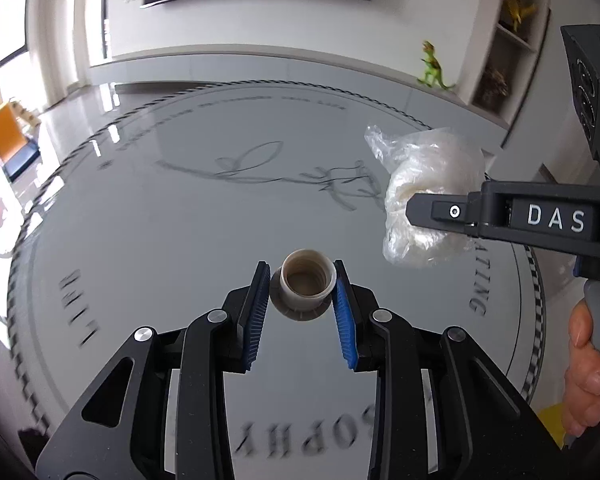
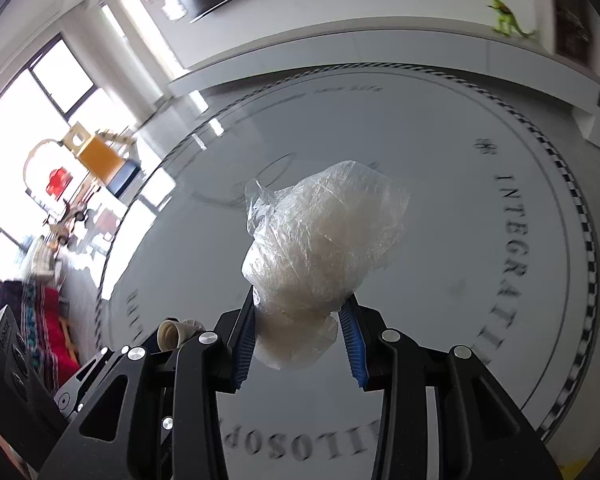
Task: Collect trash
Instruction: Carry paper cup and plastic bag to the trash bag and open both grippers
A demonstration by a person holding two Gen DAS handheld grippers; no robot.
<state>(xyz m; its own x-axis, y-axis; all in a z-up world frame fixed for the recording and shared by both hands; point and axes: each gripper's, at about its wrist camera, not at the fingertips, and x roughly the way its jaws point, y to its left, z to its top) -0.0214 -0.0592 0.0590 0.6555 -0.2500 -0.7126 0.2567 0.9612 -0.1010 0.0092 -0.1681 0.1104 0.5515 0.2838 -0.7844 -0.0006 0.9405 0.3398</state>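
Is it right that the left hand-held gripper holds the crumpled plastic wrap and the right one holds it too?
Not quite. The left hand-held gripper holds a small beige cap, as the left wrist view shows. The right hand-held gripper does hold the crumpled plastic wrap.

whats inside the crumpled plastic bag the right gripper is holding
The crumpled plastic bag shows only a whitish mass through cloudy film; what it is stays hidden. The right gripper jaws pinch its lower end.
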